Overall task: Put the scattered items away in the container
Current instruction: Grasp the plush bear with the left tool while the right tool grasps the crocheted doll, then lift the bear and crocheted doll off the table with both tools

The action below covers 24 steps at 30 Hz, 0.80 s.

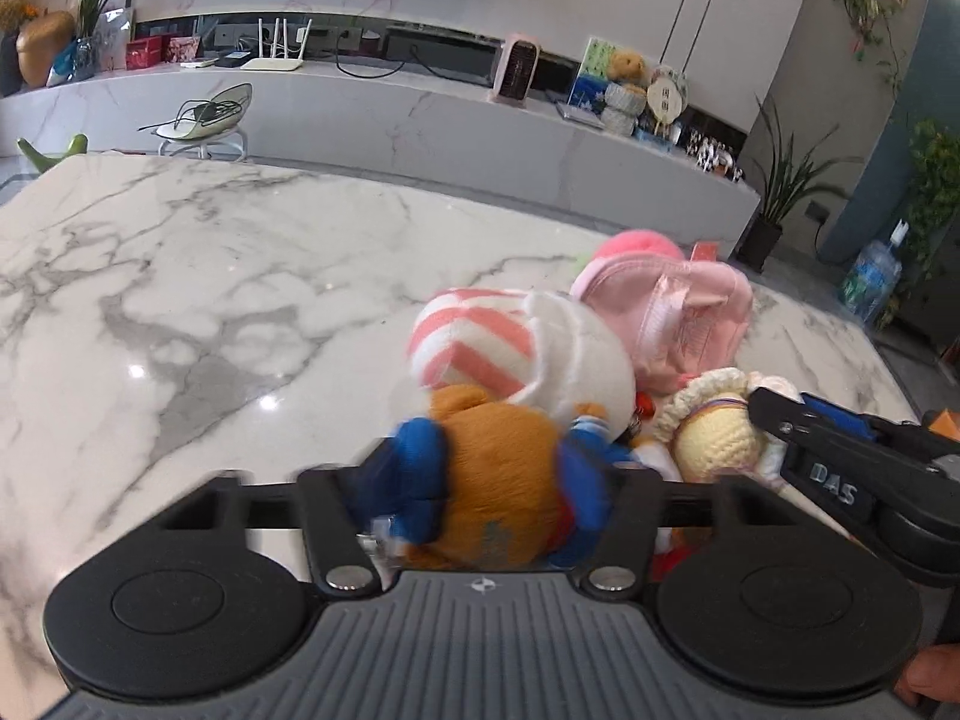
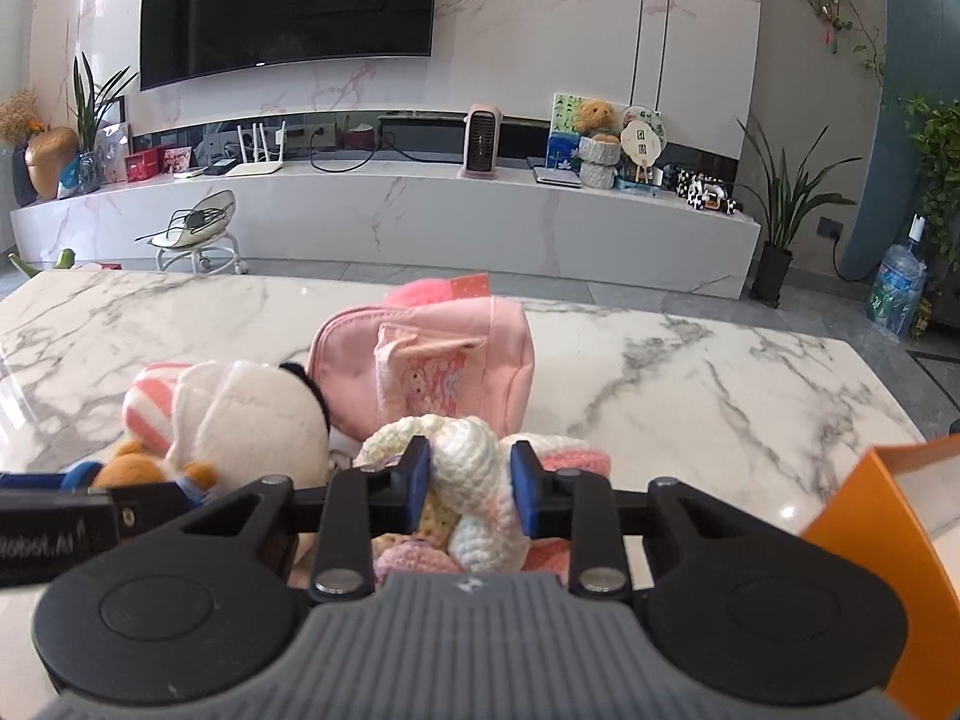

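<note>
My left gripper [image 1: 480, 480] is shut on a brown plush bear in blue clothes [image 1: 498, 468], just above the marble table [image 1: 180, 276]. Behind it lie a white plush with a pink-striped cap [image 1: 528, 348] and a small pink backpack [image 1: 672, 306]. My right gripper [image 2: 471, 492] is shut on a cream crocheted doll [image 2: 474, 468]; it shows at the right in the left wrist view [image 1: 840, 450], with the doll [image 1: 714, 438] beside the bear. The white plush [image 2: 240, 414], backpack [image 2: 432, 360] and bear [image 2: 138, 468] also show in the right wrist view. An orange container [image 2: 882, 540] stands at the right.
The marble table [image 2: 690, 372] extends left and right of the toy pile. Beyond its far edge are a white TV bench [image 2: 384, 210], a stool [image 2: 198, 240], potted plants [image 2: 780, 222] and a water bottle [image 2: 897, 294] on the floor.
</note>
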Available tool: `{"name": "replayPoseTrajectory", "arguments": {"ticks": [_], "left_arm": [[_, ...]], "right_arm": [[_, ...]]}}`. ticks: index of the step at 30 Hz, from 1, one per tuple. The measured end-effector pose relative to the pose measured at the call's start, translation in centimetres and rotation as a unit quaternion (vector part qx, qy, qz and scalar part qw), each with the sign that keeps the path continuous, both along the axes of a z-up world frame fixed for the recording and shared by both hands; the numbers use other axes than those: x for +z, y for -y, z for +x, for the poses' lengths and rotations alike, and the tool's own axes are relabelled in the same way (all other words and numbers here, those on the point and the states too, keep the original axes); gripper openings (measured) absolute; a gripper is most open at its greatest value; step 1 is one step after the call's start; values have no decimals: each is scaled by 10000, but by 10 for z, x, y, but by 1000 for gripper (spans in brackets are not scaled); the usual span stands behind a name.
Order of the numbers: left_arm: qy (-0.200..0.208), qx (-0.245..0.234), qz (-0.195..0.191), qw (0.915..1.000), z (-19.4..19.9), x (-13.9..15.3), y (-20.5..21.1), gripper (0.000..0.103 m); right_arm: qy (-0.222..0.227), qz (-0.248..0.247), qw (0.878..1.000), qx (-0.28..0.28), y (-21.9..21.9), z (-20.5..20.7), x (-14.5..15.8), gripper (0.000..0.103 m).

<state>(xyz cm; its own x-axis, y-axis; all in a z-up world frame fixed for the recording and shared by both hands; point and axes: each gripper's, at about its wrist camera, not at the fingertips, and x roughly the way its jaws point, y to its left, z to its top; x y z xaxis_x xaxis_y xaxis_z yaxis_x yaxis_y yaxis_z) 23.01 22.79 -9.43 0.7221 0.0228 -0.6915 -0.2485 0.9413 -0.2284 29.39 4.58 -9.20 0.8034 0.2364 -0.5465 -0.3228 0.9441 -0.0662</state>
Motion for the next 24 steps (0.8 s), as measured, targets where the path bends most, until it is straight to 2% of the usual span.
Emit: {"name": "replayPoseTrajectory", "arguments": {"ticks": [2,10,15,16,24], "left_arm": [[-104,-49,-121,9999,-4,1,-1,60],[-256,-284,-139,9992,-37,9,11,48],[-301,-332,-15,9990,-59,20,11,26],[-343,-325,85,9988,-62,22,12,17],[-388,-228,116,9989,-90,33,15,17]], "right_arm": [[-47,-21,10000,21,4,-9,1,30],[-259,-68,9996,43,21,-52,10,28],[-340,-145,9993,48,35,-79,14,28],[-356,-170,9992,38,37,-84,14,28],[-419,-368,9984,-122,55,-116,15,29]]}}
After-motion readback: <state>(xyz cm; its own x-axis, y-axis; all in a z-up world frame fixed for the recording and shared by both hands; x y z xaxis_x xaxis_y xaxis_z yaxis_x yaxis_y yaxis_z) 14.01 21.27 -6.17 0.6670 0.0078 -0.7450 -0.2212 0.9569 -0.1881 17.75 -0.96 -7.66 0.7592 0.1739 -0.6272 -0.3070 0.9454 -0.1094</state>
